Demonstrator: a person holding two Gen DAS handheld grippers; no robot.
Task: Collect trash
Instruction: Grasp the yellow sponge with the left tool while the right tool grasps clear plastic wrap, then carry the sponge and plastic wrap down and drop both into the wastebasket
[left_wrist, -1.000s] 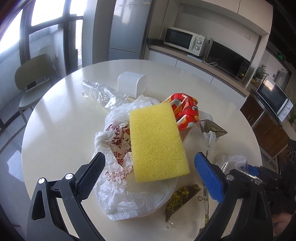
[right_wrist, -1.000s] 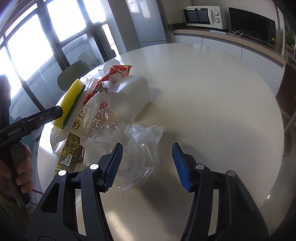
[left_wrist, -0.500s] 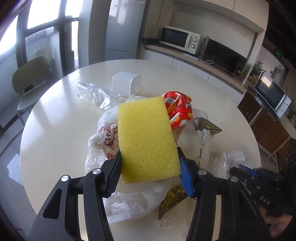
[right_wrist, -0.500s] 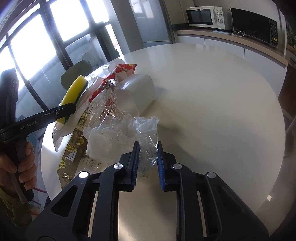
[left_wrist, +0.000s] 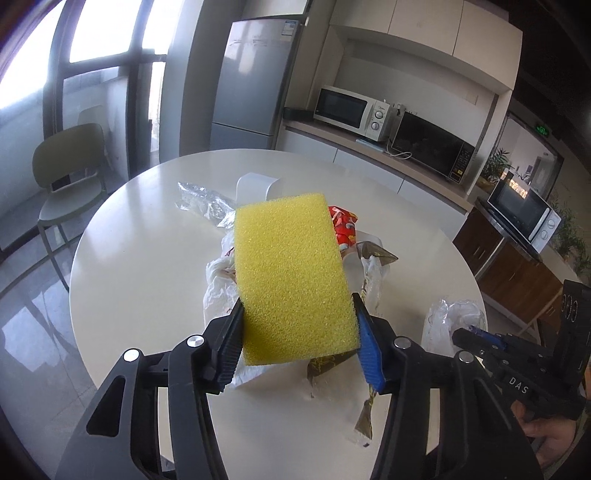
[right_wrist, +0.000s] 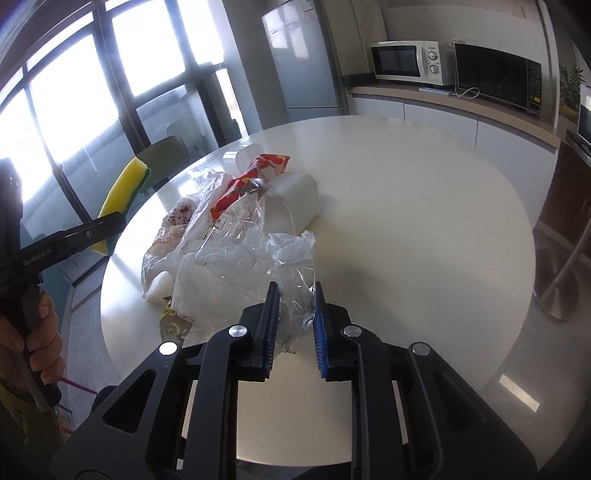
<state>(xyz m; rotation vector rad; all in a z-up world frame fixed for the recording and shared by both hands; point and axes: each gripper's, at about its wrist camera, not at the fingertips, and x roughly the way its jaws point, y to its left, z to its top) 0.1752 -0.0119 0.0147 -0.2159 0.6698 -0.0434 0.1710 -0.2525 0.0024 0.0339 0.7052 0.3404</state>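
Left wrist view: left gripper (left_wrist: 297, 334) just clamped the sponge (left_wrist: 291, 277), lifted off the table (left_wrist: 147, 236); right gripper (right_wrist: 293, 328) just pinched clear plastic (right_wrist: 291, 269) near the pile, so two pieces collected.

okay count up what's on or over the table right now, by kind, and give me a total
Yellow sponge, held in the left gripper: 1
Clear plastic wraps: 2, one in the right gripper, one at the far side
White printed plastic bag: 1
Red snack wrapper: 1
Brown-and-gold wrapper: 1
White containers: 2
Total: 8
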